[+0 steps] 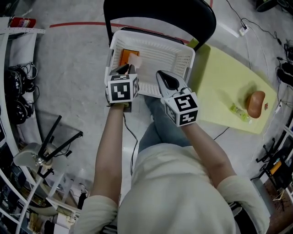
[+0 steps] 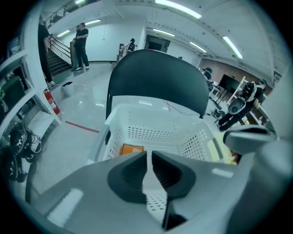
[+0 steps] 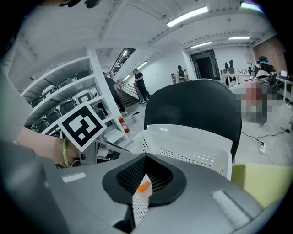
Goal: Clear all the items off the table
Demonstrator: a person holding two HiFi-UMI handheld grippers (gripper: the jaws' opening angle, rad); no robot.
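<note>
In the head view, a white plastic basket [image 1: 151, 39], rectangular with perforated walls and a smooth rolled rim, is seen resting on a black chair [image 1: 160, 13] with a rounded backrest. A flat orange packet [image 1: 125, 57] and a pale, pinkish piece [image 1: 134, 60] are seen lying at the basket's left end. The left gripper [image 1: 127, 68] is held over that end, and the right gripper [image 1: 160, 73] is held over the near rim, just beside the left one. A matte yellow-green table [image 1: 219, 91] with rounded corners is set against the chair's right side. Most of its top is left bare. A smooth brown oval item [image 1: 256, 103] and a small yellow-green item [image 1: 240, 112] remain close together near its far right edge, well apart from both grippers. Grey floor lies open to the basket's left.

In the left gripper view, the dark, hollowed jaws of the left gripper [image 2: 149, 157] are drawn almost together. Only a thin slit is left and nothing is gripped. The basket [image 2: 155, 132] and the orange packet [image 2: 132, 149] are seen beyond them.

In the right gripper view, the tips of the right gripper [image 3: 145, 157] are pressed together and nothing is gripped. An orange sliver of something beyond shows through the gap under the tips. The basket [image 3: 192, 141], the chair [image 3: 192, 107] and a corner of the table [image 3: 256, 183] are seen ahead.
</note>
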